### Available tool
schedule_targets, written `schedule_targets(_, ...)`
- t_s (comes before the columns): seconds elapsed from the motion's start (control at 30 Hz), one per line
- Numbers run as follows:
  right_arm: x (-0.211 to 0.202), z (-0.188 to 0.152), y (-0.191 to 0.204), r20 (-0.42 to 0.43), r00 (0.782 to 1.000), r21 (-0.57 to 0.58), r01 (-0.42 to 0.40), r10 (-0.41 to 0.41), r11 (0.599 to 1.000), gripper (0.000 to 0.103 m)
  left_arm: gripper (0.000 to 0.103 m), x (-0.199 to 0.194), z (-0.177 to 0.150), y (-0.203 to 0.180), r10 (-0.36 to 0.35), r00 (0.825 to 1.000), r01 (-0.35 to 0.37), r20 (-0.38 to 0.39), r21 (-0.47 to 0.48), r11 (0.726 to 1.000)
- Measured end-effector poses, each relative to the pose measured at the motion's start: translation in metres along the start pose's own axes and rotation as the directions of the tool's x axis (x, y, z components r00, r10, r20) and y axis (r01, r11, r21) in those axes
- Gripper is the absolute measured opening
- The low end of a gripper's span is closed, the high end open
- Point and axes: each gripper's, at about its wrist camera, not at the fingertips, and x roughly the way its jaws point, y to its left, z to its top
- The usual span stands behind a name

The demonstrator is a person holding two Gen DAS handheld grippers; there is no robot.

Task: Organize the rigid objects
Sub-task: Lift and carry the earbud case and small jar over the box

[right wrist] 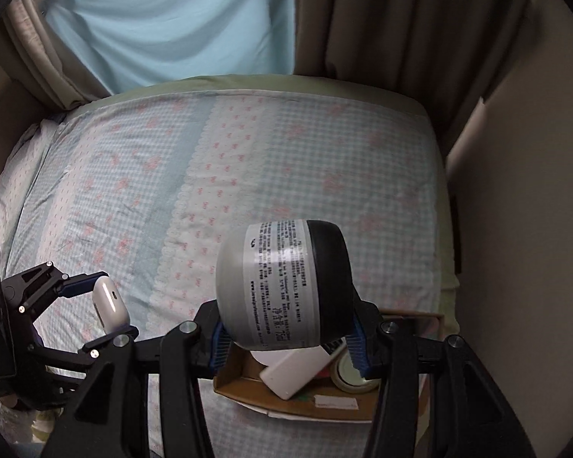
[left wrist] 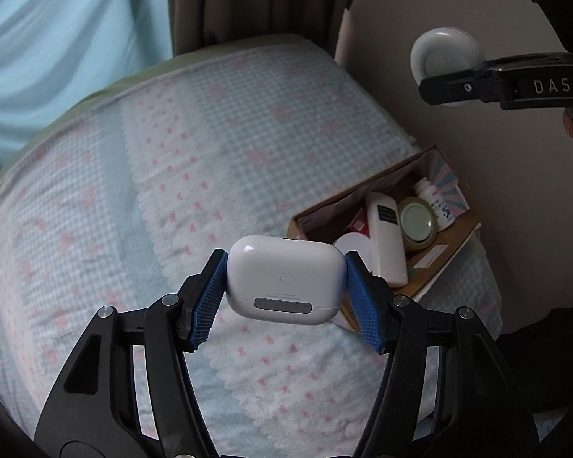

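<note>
My left gripper (left wrist: 286, 286) is shut on a white earbud case (left wrist: 284, 278) and holds it above the bed, left of the cardboard box (left wrist: 435, 263). The case also shows in the right wrist view (right wrist: 109, 301), in the left gripper (right wrist: 107, 305). My right gripper (right wrist: 286, 328) is shut on a round grey jar (right wrist: 282, 286) with a black lid and a printed label, held above the box (right wrist: 248, 385). The jar's pale base shows in the left wrist view (left wrist: 445, 57), high above the box.
The box holds a white remote (left wrist: 386, 240), a tape roll (left wrist: 416, 221), a small white bottle (left wrist: 435, 206) and a white disc (left wrist: 353, 248). It sits at the right edge of the checked bedspread (left wrist: 172, 191), next to the beige wall (left wrist: 496, 191). Curtains (right wrist: 382, 19) hang behind the bed.
</note>
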Motion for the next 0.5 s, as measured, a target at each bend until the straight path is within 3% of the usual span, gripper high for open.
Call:
schedule_targets(0.23,-0.018,-0.053,-0.070,-0.017,0.998,0.149,0.064,-0.063,0.987,0.046,0.058,0.027,0.014,-0.062,-0.061,0.997,0.064,-0.036,0.081,0.995)
schedule_targets(0.5,0.005,-0.094,-0.120,-0.054,0.998,0.269,0.058,-0.046,0.961,0.046,0.058,0.077,0.007,-0.102,-0.074,0.989,0.090,-0.130,0.119,0.989)
